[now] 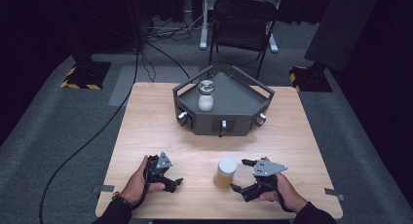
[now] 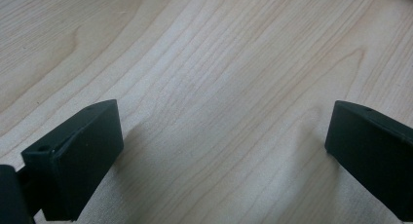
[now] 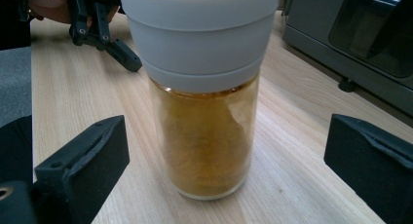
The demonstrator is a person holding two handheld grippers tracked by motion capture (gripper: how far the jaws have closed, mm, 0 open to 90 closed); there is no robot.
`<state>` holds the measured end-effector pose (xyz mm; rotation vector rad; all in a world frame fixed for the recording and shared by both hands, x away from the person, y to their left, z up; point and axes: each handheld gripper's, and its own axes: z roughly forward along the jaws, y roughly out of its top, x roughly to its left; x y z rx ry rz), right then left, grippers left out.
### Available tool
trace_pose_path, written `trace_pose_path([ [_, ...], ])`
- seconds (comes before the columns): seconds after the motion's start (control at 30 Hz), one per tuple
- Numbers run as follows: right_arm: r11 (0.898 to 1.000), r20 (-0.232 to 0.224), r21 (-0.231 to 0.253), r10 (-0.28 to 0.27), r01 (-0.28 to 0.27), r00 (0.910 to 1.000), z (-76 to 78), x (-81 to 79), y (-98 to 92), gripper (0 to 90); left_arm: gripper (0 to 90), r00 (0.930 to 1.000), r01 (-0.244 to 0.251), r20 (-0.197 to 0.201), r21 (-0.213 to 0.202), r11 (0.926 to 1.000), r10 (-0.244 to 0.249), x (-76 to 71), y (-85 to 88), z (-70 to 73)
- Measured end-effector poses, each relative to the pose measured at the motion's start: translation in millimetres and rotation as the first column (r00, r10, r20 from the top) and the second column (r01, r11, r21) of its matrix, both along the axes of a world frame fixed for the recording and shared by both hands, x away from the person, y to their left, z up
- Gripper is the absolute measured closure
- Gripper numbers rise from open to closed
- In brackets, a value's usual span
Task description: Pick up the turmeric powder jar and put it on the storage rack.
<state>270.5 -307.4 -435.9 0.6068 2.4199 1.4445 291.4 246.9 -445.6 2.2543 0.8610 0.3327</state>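
Observation:
A glass jar of amber-brown powder with a white lid [image 1: 226,172] [image 3: 204,102] stands upright on the wooden table [image 1: 146,126] near its front edge. My right gripper [image 1: 242,175] [image 3: 221,160] is open just right of it, jaws spread wide on either side and apart from the glass. My left gripper [image 1: 176,183] [image 2: 221,151] rests low over bare wood at the front left, open and holding nothing. A second jar with white contents and a clear lid [image 1: 206,95] stands on the dark grey angular tray [image 1: 243,100] at the back of the table.
The tray has a raised rail and three knobs on its front face [image 1: 223,124]. A black folding chair [image 1: 242,24] stands behind the table. Cables [image 1: 97,131] run across the grey floor at left. Bare wood lies between the tray and the grippers.

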Motion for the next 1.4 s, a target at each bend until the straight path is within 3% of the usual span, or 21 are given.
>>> trace_pose_path([
  [0.2,1.000,0.000,-0.007,0.014,-0.014,0.9999,-3.9,1.2,9.9,3.2,0.0,1.0000,0.000,0.000,0.000,1.0000,0.000,0.0,0.0,-0.1],
  [0.53,0.999,0.004,0.031,0.014,-0.014,0.9999,-8.6,0.5,18.9,12.7,0.0,1.0000,0.000,0.000,0.000,1.0000,0.000,0.0,0.0,0.0],
  [0.7,0.997,-0.006,0.073,0.006,-0.006,1.0000,-10.9,1.7,19.5,17.4,0.0,1.0000,0.000,0.000,0.000,1.0000,0.000,0.0,0.0,-0.1],
  [0.93,0.996,0.013,0.077,-0.037,0.036,0.9992,-15.5,-2.3,28.6,30.1,0.0,1.0000,0.000,0.000,0.000,1.0000,0.000,0.0,0.0,0.0],
  [1.33,0.996,0.040,0.077,-0.056,0.053,0.9976,-17.1,-8.4,32.1,32.3,0.0,1.0000,0.003,0.000,0.000,1.0000,-0.003,0.3,0.5,0.0],
  [1.4,0.994,0.051,0.078,-0.084,0.080,0.9951,-18.0,-13.6,34.6,32.4,0.0,1.0000,0.004,0.000,0.001,1.0000,-0.004,0.4,0.6,0.1],
])
